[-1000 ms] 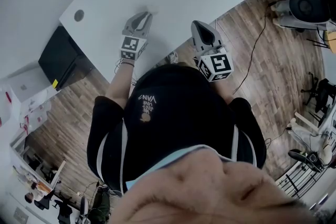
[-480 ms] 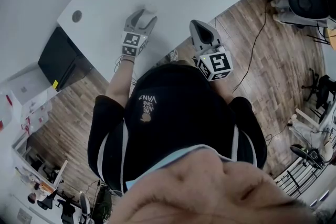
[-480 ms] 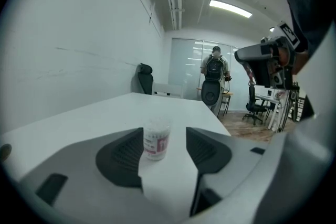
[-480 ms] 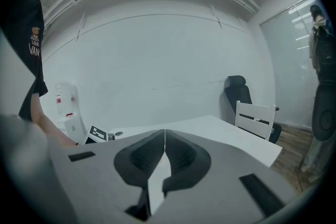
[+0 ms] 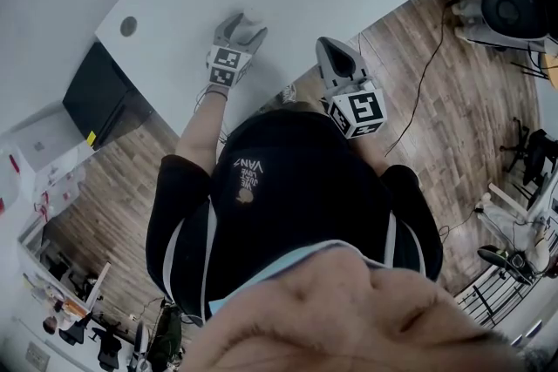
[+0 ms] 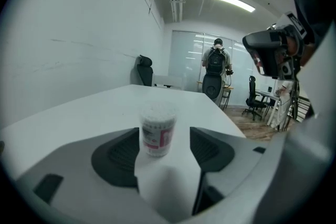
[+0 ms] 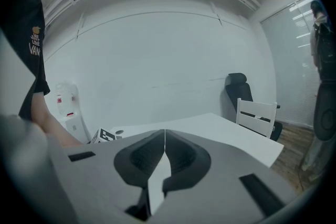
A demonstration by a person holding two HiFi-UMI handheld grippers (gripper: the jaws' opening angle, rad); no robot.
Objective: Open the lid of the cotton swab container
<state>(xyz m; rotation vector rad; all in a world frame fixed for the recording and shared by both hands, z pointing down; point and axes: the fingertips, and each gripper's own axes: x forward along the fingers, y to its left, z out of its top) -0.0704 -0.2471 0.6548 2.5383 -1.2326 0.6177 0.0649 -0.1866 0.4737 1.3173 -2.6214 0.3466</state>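
The cotton swab container (image 6: pixel 157 129) is a small clear tub with a red and white label and its lid on. It stands upright on the white table (image 6: pixel 94 113). My left gripper (image 6: pixel 164 137) is open, and its jaws have just been opening. The container stands between the fingertips, and neither pad (image 6: pixel 118 157) touches it. In the head view the container (image 5: pixel 254 16) shows faintly just past the left gripper (image 5: pixel 244 28). My right gripper (image 7: pixel 164 136) is shut on nothing and hangs near the table's front edge (image 5: pixel 342 57).
A round cable hole (image 5: pixel 129 26) is in the table's left end, and a black cabinet (image 5: pixel 100 96) stands beside it. A white chair (image 7: pixel 257 113) and a dark office chair (image 7: pixel 236 89) stand at the table's far side. A person with a backpack (image 6: pixel 216 60) stands in the distance.
The left gripper has moved down and further over the table to the container, and its jaws went from shut to wide open. The right gripper has stayed in place.
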